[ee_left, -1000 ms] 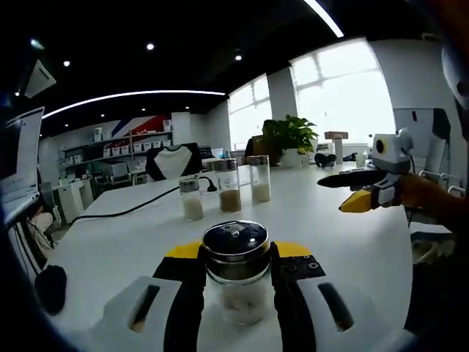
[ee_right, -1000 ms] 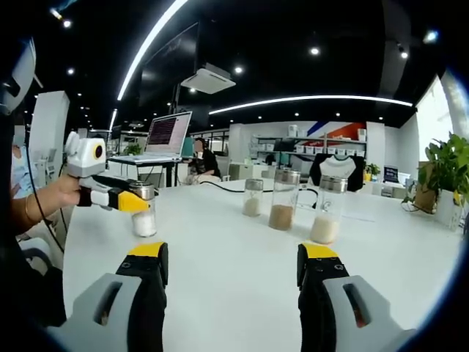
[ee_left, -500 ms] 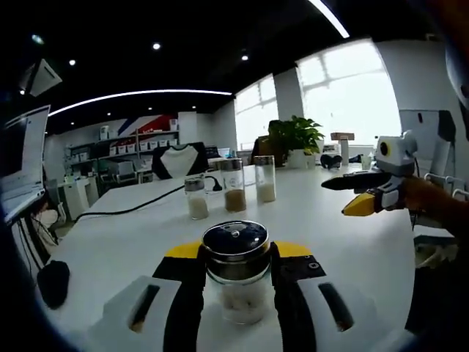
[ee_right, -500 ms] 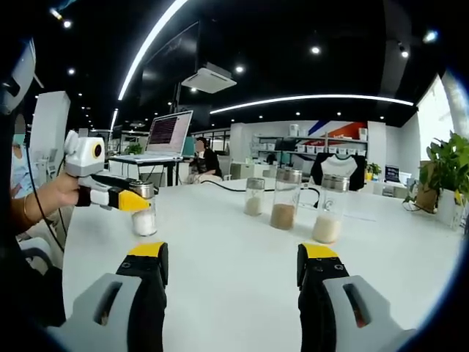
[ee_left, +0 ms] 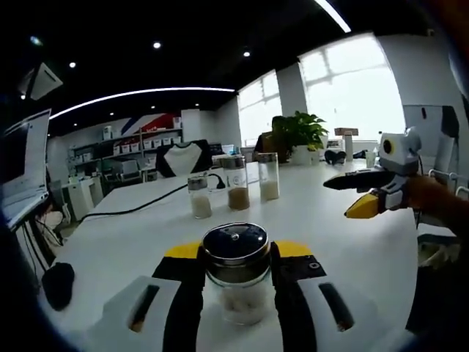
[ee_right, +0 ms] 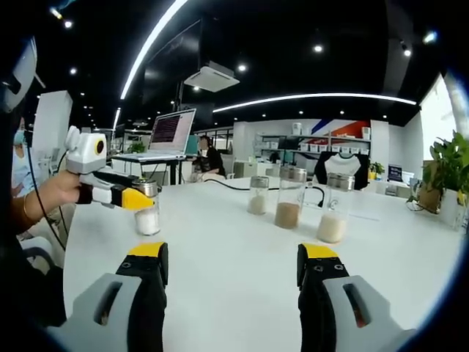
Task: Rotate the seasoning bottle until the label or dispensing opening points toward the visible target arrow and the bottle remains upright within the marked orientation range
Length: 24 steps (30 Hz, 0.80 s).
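Note:
A small glass seasoning bottle [ee_left: 236,273] with a dark shiny lid and pale contents stands upright on the white table [ee_left: 132,242]. My left gripper [ee_left: 236,253] is shut on it, one black, yellow-tipped jaw on each side of the glass. The right gripper view has the same bottle [ee_right: 147,218] at the left, with the left gripper [ee_right: 132,199] clamped on it and a hand behind. My right gripper [ee_right: 231,262] stands open over bare table, nothing between its jaws. From the left gripper view, the right gripper [ee_left: 357,193] hovers above the table at the right, apart from the bottle.
Three taller glass jars stand in a row mid-table: a short one [ee_left: 199,198], one with brown contents [ee_left: 236,183], one with white contents [ee_left: 268,177]. A black cable [ee_left: 139,207] runs across the far table. A dark mouse [ee_left: 57,280] lies at the left edge.
Both views have shifted a little, so the jars sit slightly further right. The left gripper stays shut on the bottle. The right gripper stays open.

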Motion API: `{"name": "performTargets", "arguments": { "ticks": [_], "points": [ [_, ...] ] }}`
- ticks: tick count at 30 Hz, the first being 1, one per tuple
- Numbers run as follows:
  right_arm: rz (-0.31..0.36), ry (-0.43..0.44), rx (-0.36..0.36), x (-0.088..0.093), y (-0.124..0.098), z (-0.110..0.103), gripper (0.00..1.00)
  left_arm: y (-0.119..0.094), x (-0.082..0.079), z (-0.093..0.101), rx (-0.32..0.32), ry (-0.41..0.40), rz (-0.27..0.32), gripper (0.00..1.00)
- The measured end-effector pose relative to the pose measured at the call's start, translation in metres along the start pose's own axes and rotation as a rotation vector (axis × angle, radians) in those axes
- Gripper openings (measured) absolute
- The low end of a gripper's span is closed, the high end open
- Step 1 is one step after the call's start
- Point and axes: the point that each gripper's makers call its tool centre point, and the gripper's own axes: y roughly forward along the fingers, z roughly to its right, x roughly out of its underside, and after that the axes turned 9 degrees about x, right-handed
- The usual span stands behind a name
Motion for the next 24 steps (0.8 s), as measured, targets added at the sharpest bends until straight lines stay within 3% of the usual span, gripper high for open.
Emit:
{"name": "performTargets", "arguments": {
  "ticks": [11,15,24],
  "points": [
    [-0.017,-0.002,-0.027,0.006,0.005,-0.003,0.7,0.001,0.003,-0.008,-0.073,-0.007,-0.021,0.37],
    [-0.011,-0.007,-0.109,0.004,0.019,-0.035,0.7,0.0,-0.003,-0.009,-0.08,0.009,-0.017,0.37],
    [-0.003,-0.008,-0.158,0.001,0.032,-0.055,0.69,0.0,-0.001,-0.009,-0.077,0.007,-0.02,0.37]
  ]
}}
